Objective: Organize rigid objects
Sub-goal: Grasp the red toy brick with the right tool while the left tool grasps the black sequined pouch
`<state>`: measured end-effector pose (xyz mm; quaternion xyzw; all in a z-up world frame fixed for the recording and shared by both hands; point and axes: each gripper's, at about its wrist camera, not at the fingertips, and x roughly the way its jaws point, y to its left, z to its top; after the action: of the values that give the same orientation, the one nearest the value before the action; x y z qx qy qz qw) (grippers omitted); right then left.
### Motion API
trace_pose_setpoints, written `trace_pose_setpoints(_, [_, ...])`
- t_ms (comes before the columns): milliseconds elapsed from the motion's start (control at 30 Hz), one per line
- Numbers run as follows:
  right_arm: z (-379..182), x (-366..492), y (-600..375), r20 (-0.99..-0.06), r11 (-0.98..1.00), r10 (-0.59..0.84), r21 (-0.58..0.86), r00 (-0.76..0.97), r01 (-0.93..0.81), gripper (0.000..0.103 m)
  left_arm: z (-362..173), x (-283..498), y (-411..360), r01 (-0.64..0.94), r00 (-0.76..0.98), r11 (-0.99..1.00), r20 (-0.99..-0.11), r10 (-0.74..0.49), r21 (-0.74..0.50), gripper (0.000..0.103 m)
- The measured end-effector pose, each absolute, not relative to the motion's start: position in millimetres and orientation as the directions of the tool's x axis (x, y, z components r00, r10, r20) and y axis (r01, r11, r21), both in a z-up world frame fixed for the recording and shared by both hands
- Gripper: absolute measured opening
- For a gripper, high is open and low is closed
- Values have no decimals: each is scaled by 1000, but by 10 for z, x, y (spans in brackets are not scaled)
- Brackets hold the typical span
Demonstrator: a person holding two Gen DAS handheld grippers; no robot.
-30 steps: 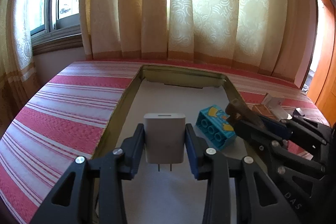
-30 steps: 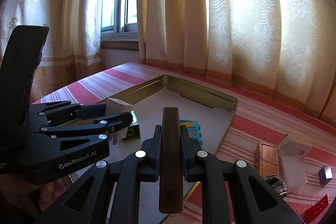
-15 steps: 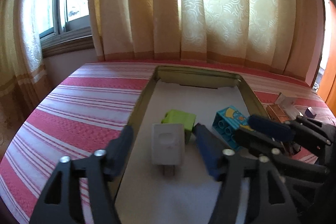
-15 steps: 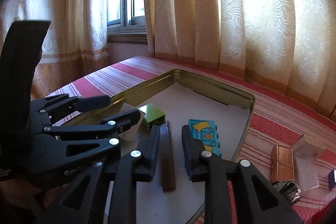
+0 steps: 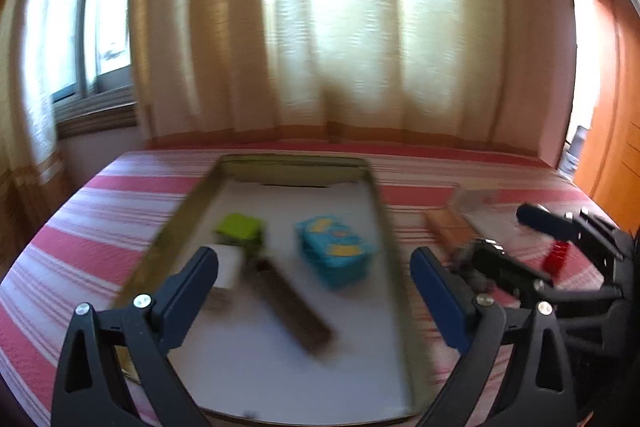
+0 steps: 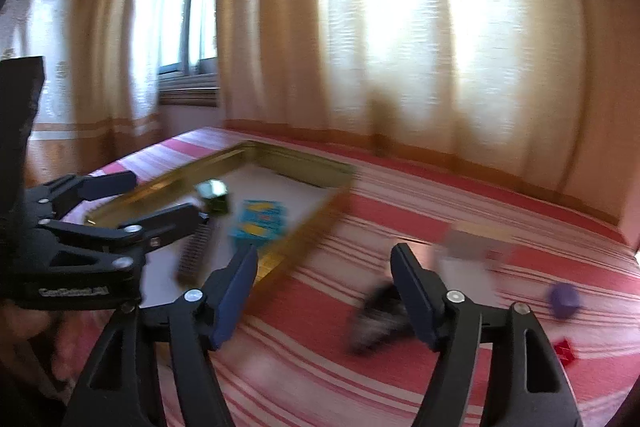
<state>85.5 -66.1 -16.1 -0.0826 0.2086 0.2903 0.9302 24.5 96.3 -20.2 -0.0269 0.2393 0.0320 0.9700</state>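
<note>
A gold-rimmed tray with a white liner holds a green block, a white charger, a brown bar and a blue brick. My left gripper hangs over the tray's near half. Its jaws are opening wide and nothing is pressed between them. My right gripper is over the striped cloth to the right of the tray. Its jaws are also opening and hold nothing. A dark crumpled object lies on the cloth just beyond them. Both views are blurred by motion.
On the red-striped cloth right of the tray lie a brown wooden box, a clear plastic box, a purple piece and a red piece. Curtains and a window close off the back.
Both grippers have opened. The left let go of the white charger and the right let go of the brown bar, and both now lie in the tray. The right gripper swung right over the cloth.
</note>
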Motion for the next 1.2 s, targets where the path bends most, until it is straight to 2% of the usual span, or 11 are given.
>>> trace_pose_setpoints(167, [-166, 912, -1268, -427, 882, 398, -65, 812, -466, 77, -174, 318, 442, 25, 880, 1000, -474, -15, 16, 101])
trace_pose_setpoints(400, [-244, 1167, -2045, -497, 942, 261, -55, 827, -330, 78, -251, 601, -152, 143, 831, 989, -548, -93, 49, 102])
trace_pose_setpoints(567, [-331, 1292, -2354, -565, 939, 291, 16, 772, -342, 81, -374, 850, -373, 182, 774, 982, -624, -107, 58, 102])
trace_pose_setpoints(700, [-380, 1320, -2467, -586, 934, 320, 63, 745, -351, 81, -443, 957, -457, 188, 745, 980, -659, -100, 64, 102])
trace_pose_setpoints(900, [-472, 1389, -2369, -637, 920, 332, 56, 696, -387, 82, -499, 1117, -436, 218, 697, 976, -699, -159, -5, 102])
trace_pose_setpoints(1033, [-549, 1480, -2262, -682, 921, 293, 14, 670, -389, 82, -526, 1194, -447, 237, 679, 971, -712, -181, -21, 102])
trace_pose_setpoints(1200, [-644, 1614, -2265, -725, 927, 278, 31, 630, -373, 81, -537, 1232, -451, 259, 661, 965, -719, -213, -48, 102])
